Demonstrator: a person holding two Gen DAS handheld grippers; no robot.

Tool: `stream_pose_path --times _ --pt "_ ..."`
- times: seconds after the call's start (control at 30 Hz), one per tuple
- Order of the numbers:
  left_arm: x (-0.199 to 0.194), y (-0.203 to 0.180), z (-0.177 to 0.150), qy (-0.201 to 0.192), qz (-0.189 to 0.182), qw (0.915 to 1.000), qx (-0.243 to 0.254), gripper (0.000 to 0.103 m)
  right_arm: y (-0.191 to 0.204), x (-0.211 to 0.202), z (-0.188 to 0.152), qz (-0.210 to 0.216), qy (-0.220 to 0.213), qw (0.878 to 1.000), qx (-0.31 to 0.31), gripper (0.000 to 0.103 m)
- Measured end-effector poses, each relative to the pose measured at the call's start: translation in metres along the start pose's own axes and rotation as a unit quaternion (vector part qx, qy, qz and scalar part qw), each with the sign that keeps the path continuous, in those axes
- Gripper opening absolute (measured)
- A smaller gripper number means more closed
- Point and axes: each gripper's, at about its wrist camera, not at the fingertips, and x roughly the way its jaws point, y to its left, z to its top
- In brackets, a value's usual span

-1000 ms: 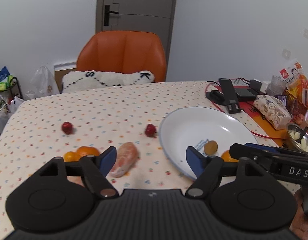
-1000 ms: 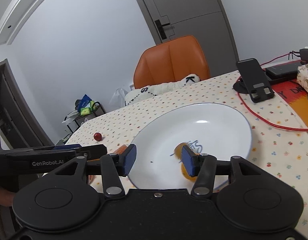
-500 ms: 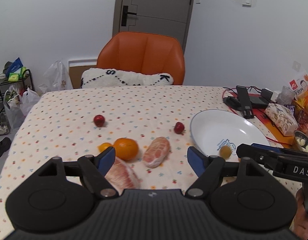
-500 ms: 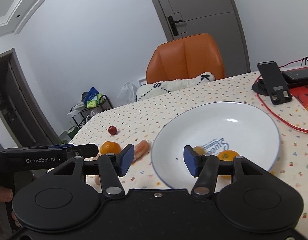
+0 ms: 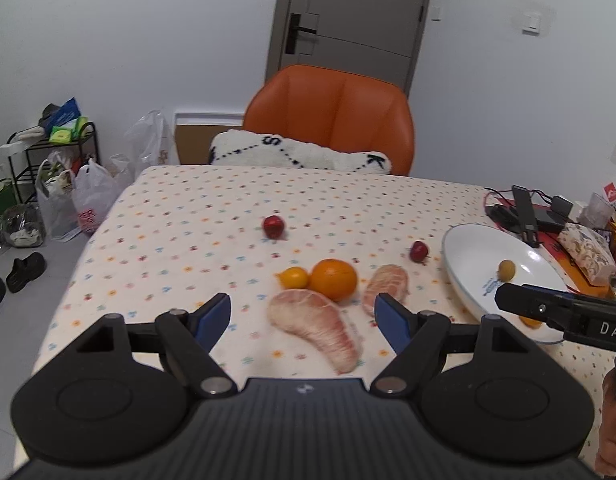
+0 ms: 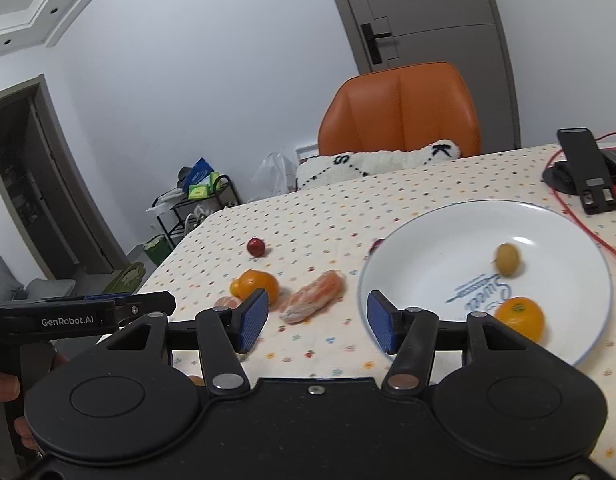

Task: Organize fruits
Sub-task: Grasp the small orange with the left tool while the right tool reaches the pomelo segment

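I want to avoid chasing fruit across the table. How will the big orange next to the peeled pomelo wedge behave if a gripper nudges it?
The orange looks round and smooth, so a sideways push would probably roll it. The pomelo wedge and small yellow fruit sit close by and may block it on those sides. It looks firm, so open jaws closing squarely should hold it.

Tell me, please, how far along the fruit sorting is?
Done: a small orange and a yellowish fruit lie in the white plate. In hand: nothing; left gripper and right gripper are open. Left: large orange, two pomelo segments, two red fruits, one small yellow fruit.
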Motion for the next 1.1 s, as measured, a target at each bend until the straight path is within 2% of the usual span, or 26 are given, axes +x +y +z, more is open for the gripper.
stream_pose_path --times 0.77,0.9,1.0,1.03,1.1 --pt "-0.008 0.06 -0.04 0.021 0.024 0.9986 -0.043 0.074 0.044 0.022 -0.018 0.011 0.028 0.999 -0.022 0.055" --pt "-0.004 0.065 -0.043 0.022 0.021 0.9984 -0.048 0.07 0.046 0.027 -0.019 0.008 0.033 0.999 -0.024 0.055" --pt "0.001 0.068 -0.046 0.026 0.017 0.9981 -0.053 0.065 0.046 0.031 -0.02 0.005 0.036 0.999 -0.023 0.055" --pt "0.004 0.068 -0.047 0.028 0.017 0.998 -0.054 0.059 0.046 0.032 -0.021 0.004 0.037 0.999 -0.023 0.055" --pt "0.01 0.071 -0.048 0.038 0.013 0.9974 -0.059 0.039 0.046 0.035 -0.021 0.0 0.039 0.999 -0.024 0.055"
